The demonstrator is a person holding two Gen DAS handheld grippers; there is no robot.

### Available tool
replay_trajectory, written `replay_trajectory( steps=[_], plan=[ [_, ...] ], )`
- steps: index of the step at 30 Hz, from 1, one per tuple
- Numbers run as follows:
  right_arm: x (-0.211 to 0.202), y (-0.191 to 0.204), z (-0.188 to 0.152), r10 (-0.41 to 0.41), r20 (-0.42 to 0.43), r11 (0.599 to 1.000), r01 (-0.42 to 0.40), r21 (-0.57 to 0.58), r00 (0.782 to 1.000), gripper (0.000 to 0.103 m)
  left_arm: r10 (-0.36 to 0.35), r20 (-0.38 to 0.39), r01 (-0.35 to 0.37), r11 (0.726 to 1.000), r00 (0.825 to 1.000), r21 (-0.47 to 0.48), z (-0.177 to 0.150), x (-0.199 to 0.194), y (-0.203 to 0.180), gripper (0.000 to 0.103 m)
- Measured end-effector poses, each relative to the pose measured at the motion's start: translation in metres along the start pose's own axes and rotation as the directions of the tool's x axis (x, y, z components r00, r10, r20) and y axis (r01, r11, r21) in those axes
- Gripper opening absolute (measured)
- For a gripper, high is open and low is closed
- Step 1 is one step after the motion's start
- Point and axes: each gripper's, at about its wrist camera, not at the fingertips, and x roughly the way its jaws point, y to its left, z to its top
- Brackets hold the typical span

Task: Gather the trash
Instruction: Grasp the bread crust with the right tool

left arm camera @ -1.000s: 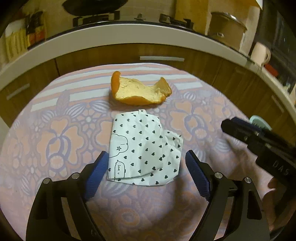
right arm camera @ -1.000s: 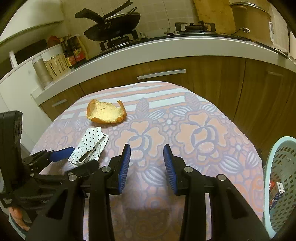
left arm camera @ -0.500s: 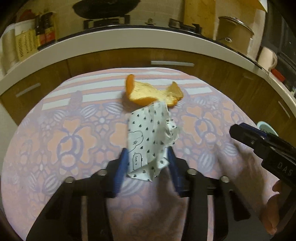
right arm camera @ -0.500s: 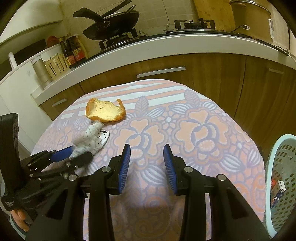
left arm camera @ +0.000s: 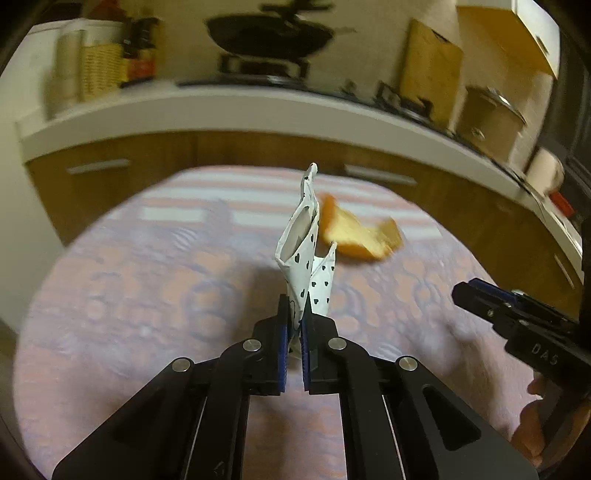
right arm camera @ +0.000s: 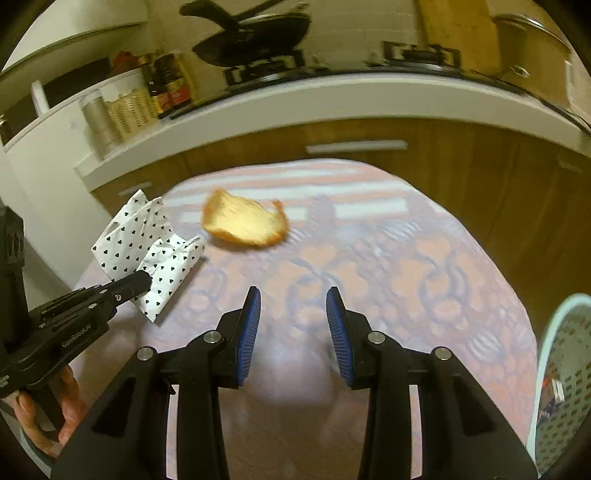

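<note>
Left wrist, wrapper [left arm camera: 308, 266] pinched in left tool [left arm camera: 293, 325]

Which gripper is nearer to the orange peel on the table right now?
Left. The left gripper, jaws shut on the heart-print white paper wrapper, sits just short of the curled orange peel. The right gripper, jaws open and empty, hangs farther back over the floral tablecloth.

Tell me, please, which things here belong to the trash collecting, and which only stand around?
Belong to the job:
- heart-print paper, pinched in the left claw
- orange peel, lying on the tablecloth
- mint basket at the right, some trash inside
- right claw, open, holding nothing

Only standing around:
- black pan
- sauce bottles
- metal pot
</note>
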Motion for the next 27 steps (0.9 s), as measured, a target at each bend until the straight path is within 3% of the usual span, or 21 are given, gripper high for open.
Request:
replay_trajectory(
  steps=[2,7,15,19,21,24,26,27],
  plan=[
    [0.008,0.008,0.013,0.005,-0.005,1.0,-0.005,-0.011,1.0,0.034,0.041,0.038,-0.04,0.999,0.998,-0.018,0.005,-0.004,0.009,0.004],
    [0.037,0.018,0.035,-0.019,-0.012,0.999,0.019,-0.044,1.0,0.034,0.042,0.072,-0.037,0.997,0.997,-0.074,0.004,-0.002,0.028,0.004],
    [0.092,-0.001,0.052,-0.023,-0.075,1.0,0.024,0.011,0.997,0.035,0.061,0.064,-0.059,0.998,0.996,-0.027,0.002,0.008,0.02,0.004],
    [0.095,0.004,0.057,-0.015,-0.061,1.0,0.015,-0.005,0.998,0.052,0.056,0.056,-0.055,0.998,0.997,-0.034,0.002,0.009,0.021,0.004],
    [0.103,0.009,0.058,-0.015,-0.091,1.0,0.012,-0.028,0.996,0.052,0.052,0.053,-0.049,0.998,0.997,-0.039,0.002,0.01,0.022,0.004],
    [0.11,0.02,0.056,-0.054,-0.119,0.996,0.045,-0.08,0.991,0.052,0.054,0.055,-0.052,0.998,0.997,-0.032,0.002,0.01,0.021,0.004],
    [0.109,0.027,0.053,-0.062,-0.122,0.993,0.048,-0.112,0.991,0.035,0.059,0.058,-0.057,0.998,0.997,-0.023,0.002,0.01,0.02,0.004],
    [0.107,0.03,0.051,-0.072,-0.115,0.99,0.057,-0.127,0.991,0.033,0.06,0.058,-0.059,0.998,0.997,-0.02,0.002,0.01,0.02,0.004]
  ],
)
